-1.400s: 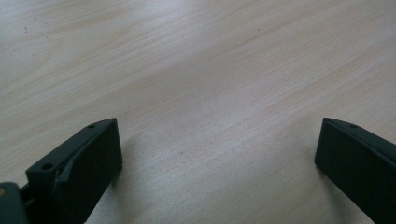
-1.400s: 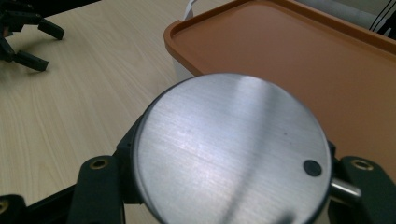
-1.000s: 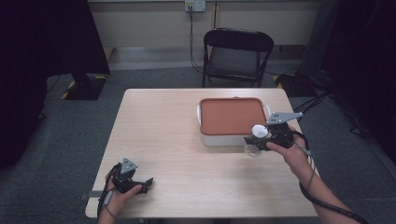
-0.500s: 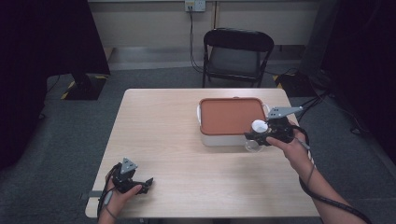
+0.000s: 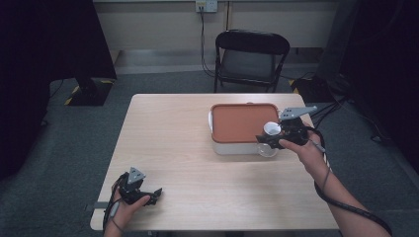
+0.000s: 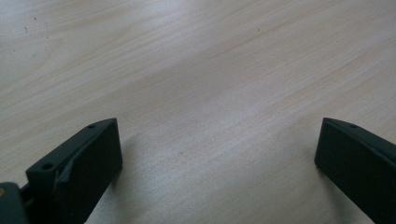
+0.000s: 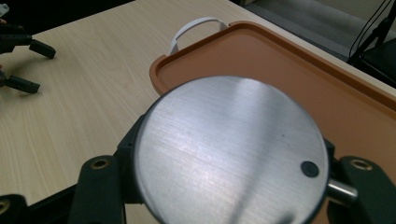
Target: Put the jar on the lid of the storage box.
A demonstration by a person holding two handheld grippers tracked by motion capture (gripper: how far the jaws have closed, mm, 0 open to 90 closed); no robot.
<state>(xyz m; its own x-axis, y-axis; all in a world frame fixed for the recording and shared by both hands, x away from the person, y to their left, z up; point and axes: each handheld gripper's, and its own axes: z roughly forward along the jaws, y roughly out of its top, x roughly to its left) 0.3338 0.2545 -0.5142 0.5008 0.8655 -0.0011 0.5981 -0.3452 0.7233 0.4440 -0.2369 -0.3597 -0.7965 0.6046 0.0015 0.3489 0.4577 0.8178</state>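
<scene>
Round metal lid (image 7: 231,154) sits clamped in my right hand-held gripper (image 5: 273,138) over the orange-lidded container (image 5: 237,122), not yet set down; left hand-held gripper (image 5: 143,192) idles wide open, empty.

round metal lid (image 7: 231,154) btm cut off, hiding right hand-held gripper (image 7: 224,186) jaws

A light wooden table (image 5: 173,128) with a pale grain stands on grey carpet (image 5: 74,138). Behind its far edge sits a black folding chair (image 5: 252,54), facing the table. The back wall (image 5: 296,19) is beige with a paler skirting strip, and a white socket plate (image 5: 206,6) on it feeds a dark cable (image 5: 202,34) hanging to the floor. Black curtains (image 5: 44,49) close off both sides. A black stand base (image 5: 89,91) edged with yellow-black tape rests at the left. More cables (image 5: 336,98) trail across the carpet at the right.
</scene>
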